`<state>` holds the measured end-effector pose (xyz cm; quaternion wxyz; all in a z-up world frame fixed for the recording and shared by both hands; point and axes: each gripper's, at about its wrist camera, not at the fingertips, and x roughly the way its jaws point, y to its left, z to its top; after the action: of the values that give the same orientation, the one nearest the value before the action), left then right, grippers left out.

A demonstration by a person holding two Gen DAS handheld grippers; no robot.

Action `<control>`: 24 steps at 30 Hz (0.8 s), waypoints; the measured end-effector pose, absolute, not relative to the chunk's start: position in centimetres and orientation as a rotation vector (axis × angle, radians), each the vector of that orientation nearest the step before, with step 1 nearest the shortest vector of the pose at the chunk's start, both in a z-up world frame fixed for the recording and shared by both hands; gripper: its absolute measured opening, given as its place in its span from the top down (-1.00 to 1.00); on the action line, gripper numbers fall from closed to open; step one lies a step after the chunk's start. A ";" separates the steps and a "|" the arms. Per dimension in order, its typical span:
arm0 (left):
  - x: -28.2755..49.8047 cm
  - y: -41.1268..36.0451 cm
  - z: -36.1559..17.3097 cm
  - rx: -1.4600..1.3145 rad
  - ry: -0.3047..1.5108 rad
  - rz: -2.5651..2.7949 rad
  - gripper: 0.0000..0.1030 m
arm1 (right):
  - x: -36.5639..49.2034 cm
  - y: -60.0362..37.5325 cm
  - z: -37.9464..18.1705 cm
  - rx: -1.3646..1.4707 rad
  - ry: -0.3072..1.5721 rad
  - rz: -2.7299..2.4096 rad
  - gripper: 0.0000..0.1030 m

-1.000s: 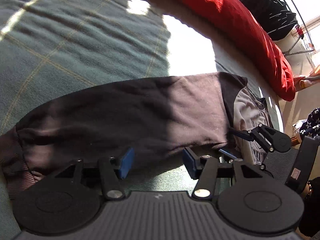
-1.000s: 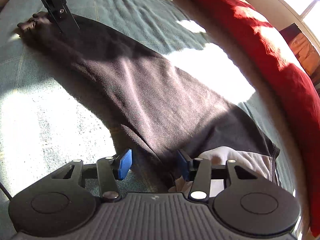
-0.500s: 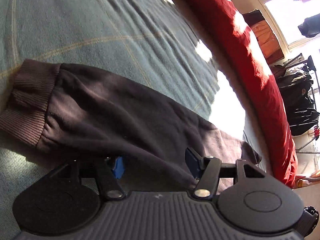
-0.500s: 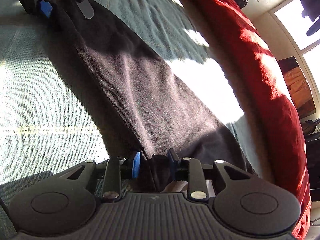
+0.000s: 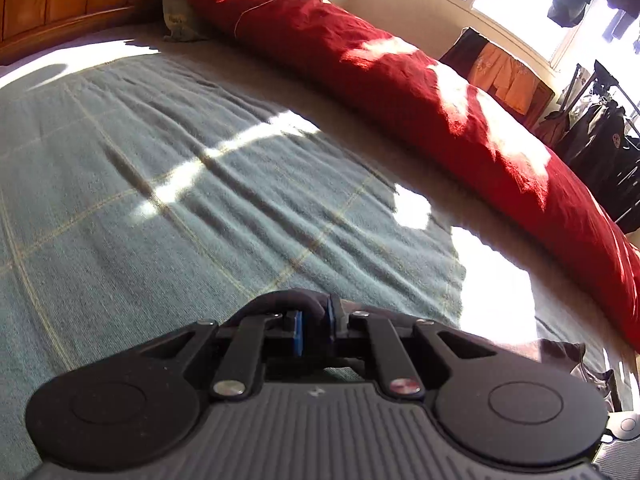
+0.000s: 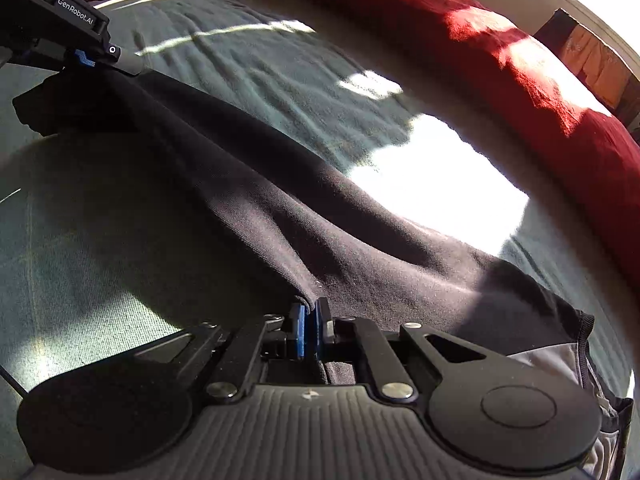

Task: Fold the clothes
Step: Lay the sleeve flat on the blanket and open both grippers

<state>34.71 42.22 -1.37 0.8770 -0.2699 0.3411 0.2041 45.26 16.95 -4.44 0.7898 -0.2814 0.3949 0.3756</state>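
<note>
Both grippers pinch the dark sleeve, left fingers closing; only the right view shows its span.

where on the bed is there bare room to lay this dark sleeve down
Free: the green blanket between the dark sleeve and the red duvet, and the shaded blanket nearer than the sleeve. Crowded: the grey shirt body by the right gripper, and the left gripper.

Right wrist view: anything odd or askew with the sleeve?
Nothing damaged or spilled. The dark sleeve hangs in a sagging span between the left hand-held gripper, whose jaws are closing on its cuff end, and the right hand-held gripper, shut on its near edge. The blanket beyond is wrinkled.
</note>
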 end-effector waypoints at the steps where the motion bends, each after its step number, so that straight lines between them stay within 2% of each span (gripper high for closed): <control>1: 35.1 42.4 -1.3 -0.549 0.718 0.417 0.81 | 45.5 17.6 -4.2 -0.582 0.850 0.809 0.88; 4: 35.9 42.3 -2.1 -0.476 0.771 0.385 0.79 | 45.9 18.6 -4.8 -0.569 0.882 0.799 0.87; 8: 35.2 42.1 -4.1 -0.482 0.841 0.356 0.70 | 45.6 17.1 -5.3 -0.547 0.914 0.845 0.59; 9: 34.8 42.2 -4.5 -0.505 0.852 0.354 0.63 | 45.4 16.5 -5.1 -0.542 0.911 0.864 0.57; 11: 33.8 42.4 -5.0 -0.555 0.848 0.358 0.59 | 45.2 15.3 -4.4 -0.520 0.918 0.896 0.57; 14: 32.7 42.5 -5.4 -0.604 0.880 0.357 0.33 | 45.4 14.0 -3.5 -0.504 0.929 0.918 0.55; 17: 31.4 42.7 -5.2 -0.637 0.922 0.347 0.30 | 45.9 13.6 -2.7 -0.517 0.922 0.913 0.51; 20: 29.9 42.9 -4.2 -0.658 0.965 0.327 0.19 | 46.6 13.5 -2.1 -0.518 0.916 0.910 0.42; 24: 27.2 44.1 -1.6 -0.754 0.904 0.312 0.11 | 47.5 14.0 -1.5 -0.508 0.907 0.911 0.37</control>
<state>27.24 44.08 -1.63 0.8202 -0.3541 0.4247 0.1464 47.52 13.99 -1.48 0.7706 -0.2344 0.4183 0.4199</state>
